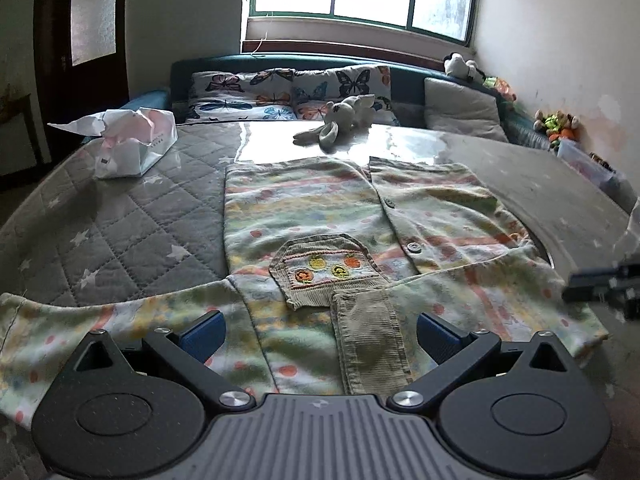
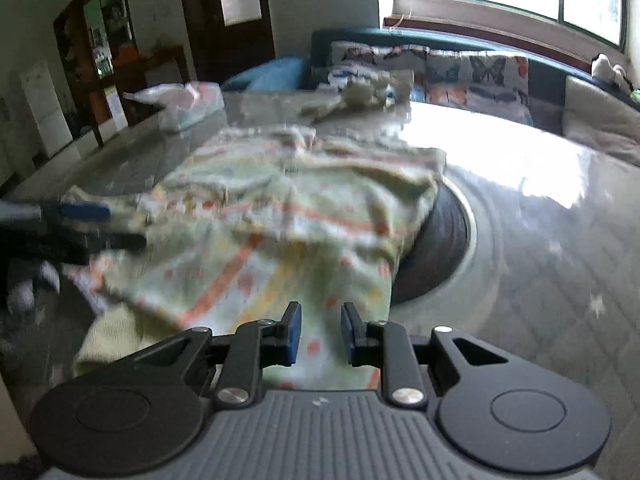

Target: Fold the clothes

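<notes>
Lying flat on the bed is a little flowery shirt with a brown pocket. The left hand-held gripper hangs wide apart over its near edge, grasping nothing. The right hand-held gripper has a small gap and pinches nothing, with the shirt under it.

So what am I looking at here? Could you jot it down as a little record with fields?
Setting: a bedroom, with a grey quilted bed cover as the work surface
Garment: a pastel printed child's cardigan lying spread out, buttons showing
Detail: a corduroy pocket with embroidered fruit
Left hand-held gripper: jaws wide open above the near edge of the garment, holding nothing
Right hand-held gripper: jaws narrowly apart over the cloth, gripping nothing
Nearby: a plush rabbit, a crumpled white bag, butterfly pillows
Folding: not yet visibly begun
</notes>
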A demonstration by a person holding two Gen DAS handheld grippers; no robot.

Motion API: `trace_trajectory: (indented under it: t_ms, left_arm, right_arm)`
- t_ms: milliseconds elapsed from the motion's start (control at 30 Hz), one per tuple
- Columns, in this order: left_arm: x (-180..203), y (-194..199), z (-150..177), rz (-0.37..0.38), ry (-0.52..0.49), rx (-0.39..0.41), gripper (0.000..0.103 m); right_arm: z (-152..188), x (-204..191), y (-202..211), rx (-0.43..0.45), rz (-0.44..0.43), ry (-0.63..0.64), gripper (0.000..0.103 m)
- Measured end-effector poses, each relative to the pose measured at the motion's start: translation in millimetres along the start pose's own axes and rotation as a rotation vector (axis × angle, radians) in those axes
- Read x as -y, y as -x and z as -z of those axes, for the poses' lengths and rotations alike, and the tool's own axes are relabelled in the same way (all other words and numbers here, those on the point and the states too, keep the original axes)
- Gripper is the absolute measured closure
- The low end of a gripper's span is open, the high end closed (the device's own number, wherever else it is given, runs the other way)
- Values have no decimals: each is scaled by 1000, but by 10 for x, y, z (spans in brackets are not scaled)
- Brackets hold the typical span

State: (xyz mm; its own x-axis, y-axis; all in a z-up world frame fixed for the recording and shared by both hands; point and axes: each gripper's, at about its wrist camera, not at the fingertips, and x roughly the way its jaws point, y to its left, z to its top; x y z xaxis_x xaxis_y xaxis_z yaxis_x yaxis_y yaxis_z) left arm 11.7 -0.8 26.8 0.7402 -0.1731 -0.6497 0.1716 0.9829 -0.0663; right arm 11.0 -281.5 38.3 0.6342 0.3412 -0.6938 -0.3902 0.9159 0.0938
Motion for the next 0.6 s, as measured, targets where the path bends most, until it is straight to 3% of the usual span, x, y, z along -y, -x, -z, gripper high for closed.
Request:
trace_trajectory:
  t_ms: [267,400,600]
  left_arm:
    - [-10,-150,-45,-87,-5,-10,0]
    - [-29,-238,-30,-130,-23,-21,0]
    - [-20,-242,-73,-154,-25,-2,0]
  right_arm:
    - [-180,84,-484,-22,48,19,82]
    - [-137,151,-487,-26,51,-6,81]
    - [-142,31,-378,1,29,23,66]
